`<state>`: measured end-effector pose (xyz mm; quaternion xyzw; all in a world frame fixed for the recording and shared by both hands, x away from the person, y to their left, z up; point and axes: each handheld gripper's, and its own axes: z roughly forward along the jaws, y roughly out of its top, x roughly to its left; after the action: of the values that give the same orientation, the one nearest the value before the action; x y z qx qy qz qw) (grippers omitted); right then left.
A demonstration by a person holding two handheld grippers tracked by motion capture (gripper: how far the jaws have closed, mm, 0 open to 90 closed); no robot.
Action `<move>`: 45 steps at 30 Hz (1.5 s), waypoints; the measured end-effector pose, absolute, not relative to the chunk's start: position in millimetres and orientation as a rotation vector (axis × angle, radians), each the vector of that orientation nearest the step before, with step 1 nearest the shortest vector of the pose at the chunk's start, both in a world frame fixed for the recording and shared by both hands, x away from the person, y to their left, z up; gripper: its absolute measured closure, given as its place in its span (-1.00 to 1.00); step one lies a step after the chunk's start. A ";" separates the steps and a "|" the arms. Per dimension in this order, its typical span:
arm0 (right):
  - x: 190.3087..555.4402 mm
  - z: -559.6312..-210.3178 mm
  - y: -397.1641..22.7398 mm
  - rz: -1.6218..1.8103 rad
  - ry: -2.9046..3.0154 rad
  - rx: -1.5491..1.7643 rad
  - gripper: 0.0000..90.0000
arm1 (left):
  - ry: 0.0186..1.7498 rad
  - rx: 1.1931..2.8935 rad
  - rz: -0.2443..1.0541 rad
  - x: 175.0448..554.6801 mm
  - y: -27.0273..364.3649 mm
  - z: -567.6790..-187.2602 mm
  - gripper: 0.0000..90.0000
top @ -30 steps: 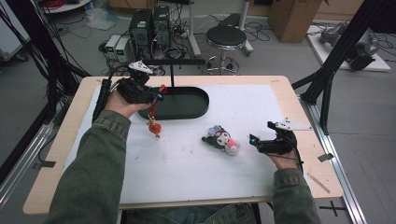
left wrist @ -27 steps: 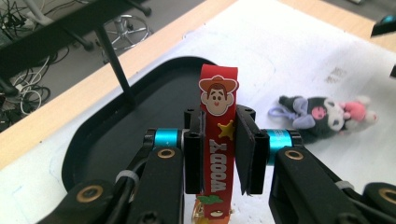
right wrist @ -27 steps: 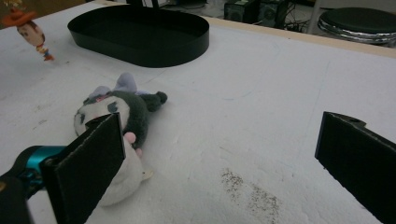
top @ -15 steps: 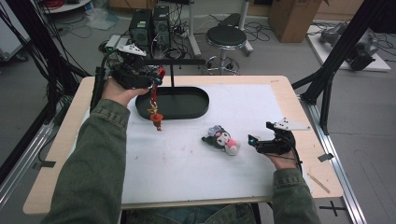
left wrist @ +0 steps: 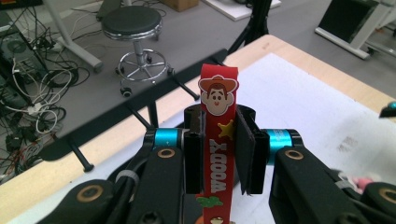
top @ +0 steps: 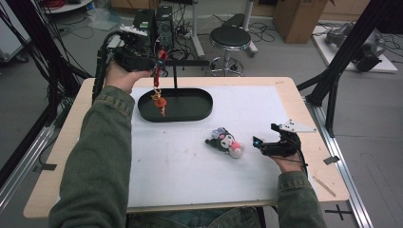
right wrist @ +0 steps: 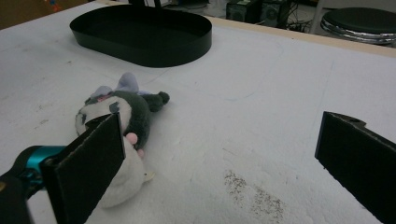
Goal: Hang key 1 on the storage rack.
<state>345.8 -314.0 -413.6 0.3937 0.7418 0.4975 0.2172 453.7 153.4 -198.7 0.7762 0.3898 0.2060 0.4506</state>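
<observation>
My left gripper (top: 153, 59) is raised over the table's far left and shut on a red Woody strap (left wrist: 218, 140). The strap (top: 156, 78) hangs from it, and its orange charm (top: 160, 102) dangles over the left end of a black oval tray (top: 199, 111). A post with a black crossbar (top: 185, 62) rises from the tray, just right of the gripper; the same crossbar (left wrist: 135, 116) runs right behind the jaws. A dark and white plush toy (top: 225, 142) lies mid-table. My right gripper (top: 267, 145) rests open beside the plush toy (right wrist: 121, 116), which lies by its left jaw.
A white mat (top: 190, 161) covers most of the wooden table (top: 71, 142). Beyond the far edge stand a round black stool (top: 230, 37) and computer boxes with cables (top: 152, 19). Black frame legs (top: 340, 71) slant down at the table's right side.
My left gripper has risen and moved away toward the crossbar, lifting the strap and charm off the mat to hang over the tray. The right gripper and plush have stayed put.
</observation>
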 end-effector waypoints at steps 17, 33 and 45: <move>347.0 -415.5 -312.9 1.388 2.067 1.079 -0.99 | 1.065 1.893 0.536 501.0 151.1 -201.8 0.66; 351.1 -417.0 -315.2 1.392 2.060 1.076 -0.99 | 1.134 1.924 0.585 536.8 136.1 -197.0 0.66; 353.4 -417.7 -316.3 1.389 2.056 1.104 -0.99 | 1.189 1.912 0.561 555.6 132.4 -205.2 0.66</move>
<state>353.4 -316.3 -417.7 0.3973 0.7400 0.4998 0.2116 555.6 132.4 -205.2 0.7555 0.4698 0.2215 0.3993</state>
